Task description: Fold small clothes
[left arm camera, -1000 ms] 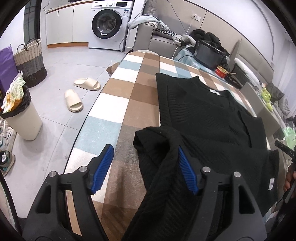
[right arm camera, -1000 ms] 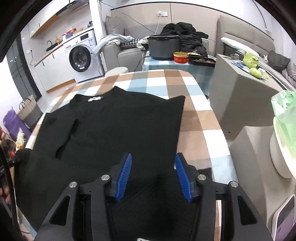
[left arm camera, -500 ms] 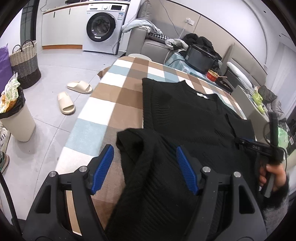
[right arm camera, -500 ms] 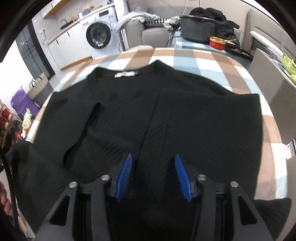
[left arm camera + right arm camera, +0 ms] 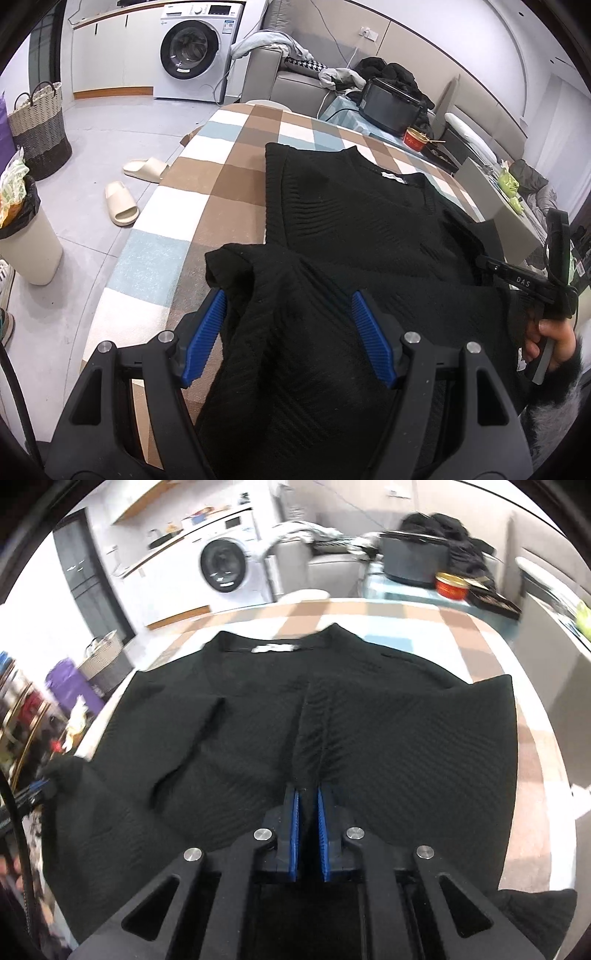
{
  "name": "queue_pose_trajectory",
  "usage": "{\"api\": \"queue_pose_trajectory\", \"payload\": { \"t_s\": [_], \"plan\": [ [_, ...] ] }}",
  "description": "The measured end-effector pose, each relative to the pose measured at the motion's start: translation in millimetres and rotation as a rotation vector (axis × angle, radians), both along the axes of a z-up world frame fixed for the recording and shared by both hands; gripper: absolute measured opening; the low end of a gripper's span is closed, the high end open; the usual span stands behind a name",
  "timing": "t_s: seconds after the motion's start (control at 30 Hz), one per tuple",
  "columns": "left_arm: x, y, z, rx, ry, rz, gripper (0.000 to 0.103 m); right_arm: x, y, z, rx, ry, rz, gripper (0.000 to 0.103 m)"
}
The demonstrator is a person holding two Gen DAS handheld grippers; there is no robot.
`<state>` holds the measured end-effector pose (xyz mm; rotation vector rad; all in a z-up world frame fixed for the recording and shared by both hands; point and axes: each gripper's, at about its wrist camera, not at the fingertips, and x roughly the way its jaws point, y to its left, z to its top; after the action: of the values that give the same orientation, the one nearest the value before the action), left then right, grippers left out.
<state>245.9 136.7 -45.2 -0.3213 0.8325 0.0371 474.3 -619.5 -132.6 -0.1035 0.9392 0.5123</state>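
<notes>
Lying spread on the checked bench (image 5: 207, 184), the black sweater (image 5: 369, 738) has a ridge of its cloth clenched between the right gripper (image 5: 307, 805) fingers. The left gripper (image 5: 288, 325) fingers stand released, a bunched sleeve draped loosely between them.

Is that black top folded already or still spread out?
Mostly spread: the top lies flat across the checked table, collar label showing. Only its near left corner is lifted and bunched.
</notes>
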Motion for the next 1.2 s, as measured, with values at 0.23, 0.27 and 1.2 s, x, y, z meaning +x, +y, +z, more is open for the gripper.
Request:
{"api": "queue_pose_trajectory", "payload": {
  "t_s": [0.23,0.27,1.2],
  "plan": [
    [1,-7,3,0.009,0.006,-0.014,0.068,-1,4,-14,-0.034,0.076,0.042,0.024],
    [1,-7,3,0.008,0.004,-0.016,0.068,-3,2,-12,-0.016,0.084,0.049,0.033],
    [1,-25,11,0.032,0.003,-0.048,0.068,2,-21,-23,0.203,0.233,-0.017,0.017]
  ]
}}
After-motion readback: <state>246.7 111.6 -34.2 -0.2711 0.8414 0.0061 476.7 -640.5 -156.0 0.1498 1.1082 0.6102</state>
